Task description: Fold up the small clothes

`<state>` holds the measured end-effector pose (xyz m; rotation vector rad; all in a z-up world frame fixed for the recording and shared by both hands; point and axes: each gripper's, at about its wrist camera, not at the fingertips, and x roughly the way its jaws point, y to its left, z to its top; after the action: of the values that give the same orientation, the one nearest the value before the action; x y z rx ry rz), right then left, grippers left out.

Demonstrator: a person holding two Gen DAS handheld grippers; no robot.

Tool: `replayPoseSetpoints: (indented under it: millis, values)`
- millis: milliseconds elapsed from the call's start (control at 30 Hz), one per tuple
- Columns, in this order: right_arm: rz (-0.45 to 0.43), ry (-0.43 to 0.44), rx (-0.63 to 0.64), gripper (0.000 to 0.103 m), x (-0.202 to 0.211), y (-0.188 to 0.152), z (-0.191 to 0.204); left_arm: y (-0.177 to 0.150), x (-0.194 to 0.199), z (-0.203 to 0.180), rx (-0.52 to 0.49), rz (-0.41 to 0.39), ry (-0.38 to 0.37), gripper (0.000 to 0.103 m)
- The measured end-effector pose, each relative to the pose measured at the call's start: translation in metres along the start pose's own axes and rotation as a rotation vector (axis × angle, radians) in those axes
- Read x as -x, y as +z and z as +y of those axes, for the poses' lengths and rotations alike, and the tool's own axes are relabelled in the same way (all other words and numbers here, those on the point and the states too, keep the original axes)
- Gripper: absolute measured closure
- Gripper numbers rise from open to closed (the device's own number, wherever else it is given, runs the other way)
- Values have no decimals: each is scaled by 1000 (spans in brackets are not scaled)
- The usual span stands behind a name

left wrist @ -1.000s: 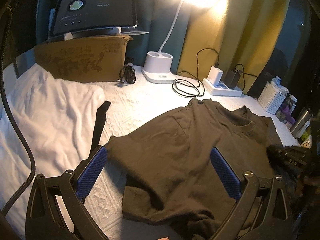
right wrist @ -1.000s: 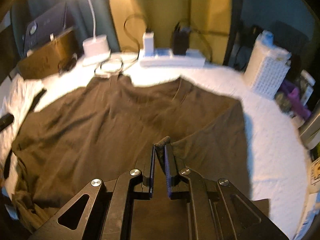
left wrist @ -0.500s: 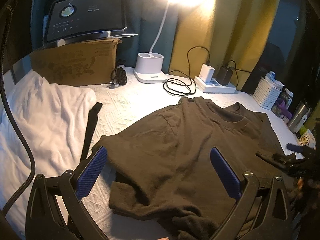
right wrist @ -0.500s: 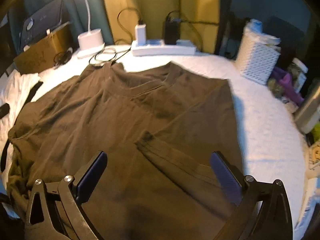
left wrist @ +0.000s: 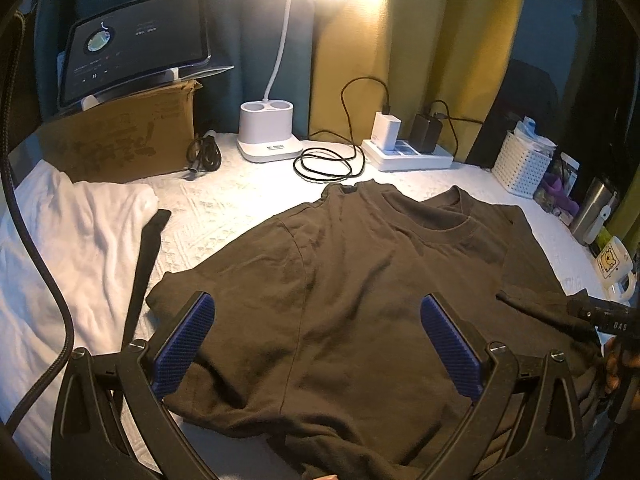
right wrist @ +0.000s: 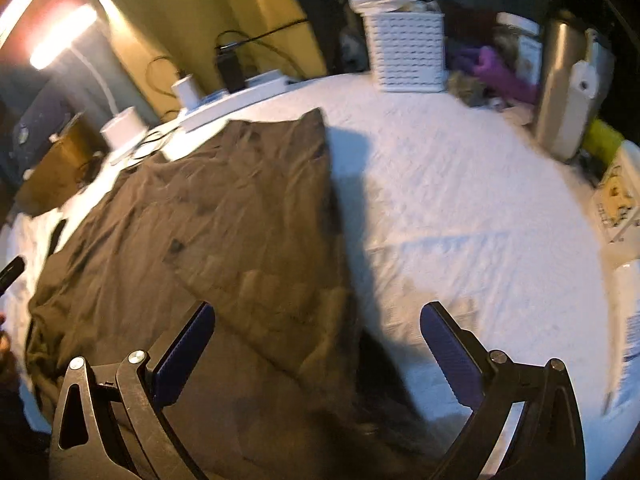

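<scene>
While my left tongs (left wrist: 316, 344) hang spread and empty over it, the brown T-shirt (left wrist: 360, 280) lies flat on the white counter (right wrist: 460, 208). My right tongs (right wrist: 318, 344), gripping nothing, are closing. Behind the shirt: lamp base (left wrist: 268, 136), coiled cable (left wrist: 326, 164), power strip (left wrist: 408, 152), basket (right wrist: 406, 54). Left of it: white cloth (left wrist: 68, 240).

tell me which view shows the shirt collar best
The left wrist view: the collar of the shirt lies sharp and fully in frame there. The right wrist view is blurred and shows the shirt mostly from one side, with no collar to make out.
</scene>
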<state>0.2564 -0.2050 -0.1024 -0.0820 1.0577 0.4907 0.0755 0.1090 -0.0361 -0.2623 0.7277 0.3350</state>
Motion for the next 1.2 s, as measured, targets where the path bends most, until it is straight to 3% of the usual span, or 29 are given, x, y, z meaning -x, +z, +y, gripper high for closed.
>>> replayPoseSetpoints:
  millis: [67, 100, 367, 567, 900, 1000, 1200]
  values:
    - [8, 18, 66, 38, -1, -4, 15, -1, 1, 0, -3, 1, 8, 1]
    - [10, 20, 84, 39, 0, -6, 20, -1, 1, 1, -2, 2, 11, 1]
    - [73, 74, 149, 39, -11, -32, 55, -13, 6, 20, 21, 14, 46, 1]
    - [73, 90, 163, 39, -8, -39, 72, -21, 1, 44, 43, 45, 82, 1]
    - [-1, 11, 207, 38, 11, -7, 87, -22, -38, 87, 85, 121, 95, 2]
    - [-3, -9, 205, 38, 7, 1, 86, -20, -50, 92, 93, 143, 63, 2]
    - [23, -25, 177, 38, -9, 11, 80, -23, -64, 95, 40, 154, 63, 14]
